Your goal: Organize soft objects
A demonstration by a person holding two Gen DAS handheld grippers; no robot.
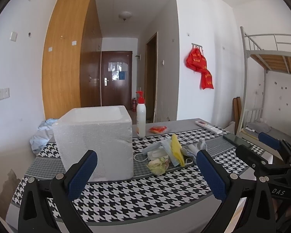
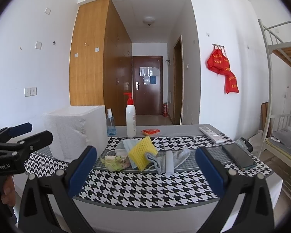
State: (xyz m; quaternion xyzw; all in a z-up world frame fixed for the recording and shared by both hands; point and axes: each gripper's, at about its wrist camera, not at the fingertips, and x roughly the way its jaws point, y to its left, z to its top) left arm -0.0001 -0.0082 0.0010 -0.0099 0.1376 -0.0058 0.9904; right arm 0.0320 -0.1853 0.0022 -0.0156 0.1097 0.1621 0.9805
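A pile of soft items lies mid-table on the houndstooth cloth (image 1: 145,198): a yellow foam net (image 1: 176,149) (image 2: 143,152), pale blue face masks (image 1: 155,149) (image 2: 126,145), a grey sock (image 1: 196,147) (image 2: 172,159) and a green patterned cloth (image 1: 159,165) (image 2: 114,163). An open-topped white foam box (image 1: 93,141) (image 2: 75,130) stands left of the pile. My left gripper (image 1: 145,167) (image 2: 31,134) hovers open at the table's near edge in front of the box. To its right, my right gripper (image 2: 146,161) (image 1: 260,145) is open and faces the pile. Neither holds anything.
Behind the pile stand a white pump bottle (image 1: 141,120) (image 2: 131,120), a blue spray bottle (image 2: 111,124) and a red packet (image 1: 158,129). A remote (image 2: 212,134) and a phone (image 2: 238,159) lie at the right. A blue cloth (image 1: 42,134) is bunched behind the box.
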